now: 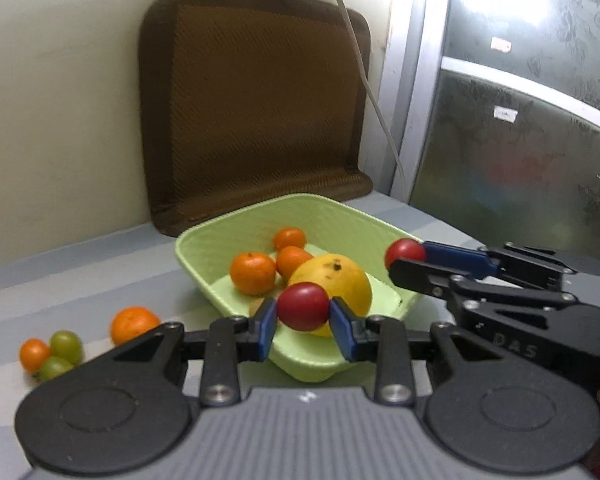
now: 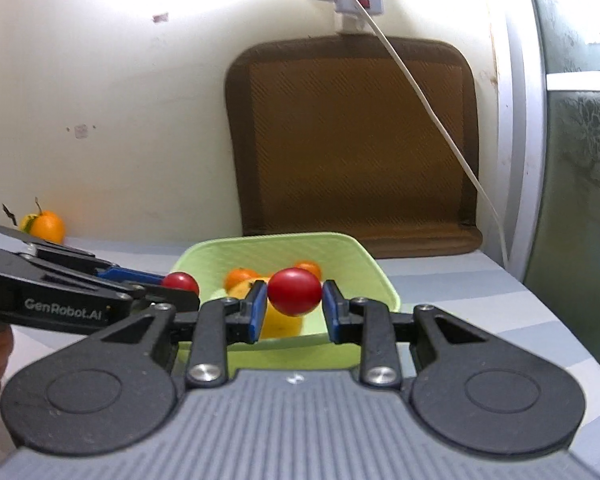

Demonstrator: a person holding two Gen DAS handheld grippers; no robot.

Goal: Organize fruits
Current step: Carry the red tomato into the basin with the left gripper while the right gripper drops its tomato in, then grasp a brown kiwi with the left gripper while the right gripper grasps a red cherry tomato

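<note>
A glossy, smooth red fruit (image 1: 303,306) sits between matt blue pads (image 1: 266,328) on matt black plastic fingers with shiny metal screws (image 1: 216,393). Beyond the fingertips, a pale green basket (image 1: 203,240) looks finely textured and matt. Behind it stands a coarse woven brown mat (image 1: 255,100).

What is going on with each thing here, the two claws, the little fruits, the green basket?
left gripper: shut on a red fruit, over the basket's near rim.
right gripper: shut on a second red fruit, above the basket.
green basket: open, holding three tangerines and a mango.
mango: lying in the basket.
loose tangerine: on the table beside the basket.
green fruits: on the table, bunched with a small tangerine.
</note>
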